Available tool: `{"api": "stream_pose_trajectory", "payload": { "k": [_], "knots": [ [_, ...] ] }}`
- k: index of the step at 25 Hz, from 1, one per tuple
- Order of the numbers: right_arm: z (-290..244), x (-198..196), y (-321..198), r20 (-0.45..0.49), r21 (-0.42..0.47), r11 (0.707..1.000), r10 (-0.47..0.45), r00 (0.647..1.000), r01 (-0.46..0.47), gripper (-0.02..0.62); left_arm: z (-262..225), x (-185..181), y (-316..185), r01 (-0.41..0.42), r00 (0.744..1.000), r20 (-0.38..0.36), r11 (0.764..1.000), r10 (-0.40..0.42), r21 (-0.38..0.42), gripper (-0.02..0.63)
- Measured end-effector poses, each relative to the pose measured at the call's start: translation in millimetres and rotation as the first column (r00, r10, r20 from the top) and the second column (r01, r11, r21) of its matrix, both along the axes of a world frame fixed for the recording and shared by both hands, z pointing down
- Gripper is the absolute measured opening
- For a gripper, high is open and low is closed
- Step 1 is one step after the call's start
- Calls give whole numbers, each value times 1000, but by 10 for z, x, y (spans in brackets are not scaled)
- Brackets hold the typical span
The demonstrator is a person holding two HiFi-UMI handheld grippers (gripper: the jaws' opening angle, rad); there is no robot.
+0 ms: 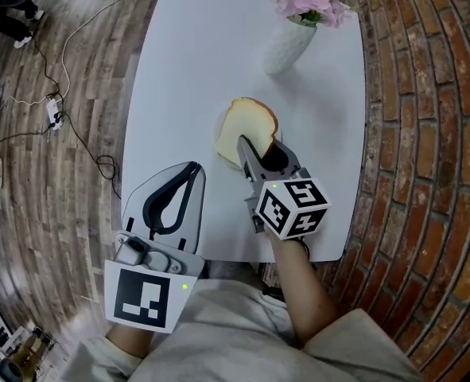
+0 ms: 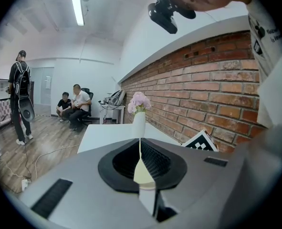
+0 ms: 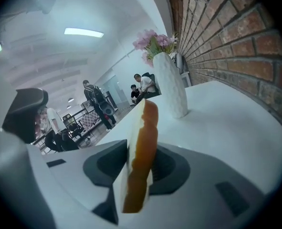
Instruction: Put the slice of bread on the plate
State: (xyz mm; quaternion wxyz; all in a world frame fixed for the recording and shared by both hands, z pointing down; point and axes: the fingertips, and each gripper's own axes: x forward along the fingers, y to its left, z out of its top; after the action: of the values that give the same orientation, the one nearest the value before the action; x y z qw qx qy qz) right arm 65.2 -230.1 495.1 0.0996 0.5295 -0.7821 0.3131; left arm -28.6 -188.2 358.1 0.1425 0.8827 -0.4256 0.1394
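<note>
A slice of bread (image 1: 252, 124) with a brown crust is over the small white plate (image 1: 220, 145) in the middle of the table and hides most of it. My right gripper (image 1: 258, 144) comes at it from the near side and is shut on the slice's near edge. In the right gripper view the slice (image 3: 148, 128) stands on edge between the jaws of that gripper (image 3: 138, 149). Whether the slice touches the plate I cannot tell. My left gripper (image 1: 192, 168) rests at the table's near left, shut with nothing in it; its jaws meet in the left gripper view (image 2: 140, 143).
A white vase (image 1: 289, 42) with pink flowers stands beyond the plate, near the brick wall (image 1: 425, 134) along the right of the white table (image 1: 195, 62). Cables (image 1: 67, 118) lie on the wooden floor at the left. People (image 2: 74, 106) are far back in the room.
</note>
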Motion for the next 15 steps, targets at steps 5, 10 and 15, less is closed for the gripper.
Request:
{"api": "stream_pose_trajectory", "payload": {
  "k": [5, 10, 15],
  "knots": [
    [61, 57, -75, -79, 4, 1000, 6, 997, -6, 141, 36, 21, -39, 1, 1000, -3, 1000, -1, -6, 17],
    [57, 101, -83, -147, 13, 1000, 22, 989, -21, 191, 20, -6, -21, 4, 1000, -6, 1000, -4, -5, 17],
    [122, 121, -34, -178, -20, 999, 36, 983, -40, 271, -17, -30, 11, 4, 1000, -12, 1000, -4, 1, 17]
  ]
}}
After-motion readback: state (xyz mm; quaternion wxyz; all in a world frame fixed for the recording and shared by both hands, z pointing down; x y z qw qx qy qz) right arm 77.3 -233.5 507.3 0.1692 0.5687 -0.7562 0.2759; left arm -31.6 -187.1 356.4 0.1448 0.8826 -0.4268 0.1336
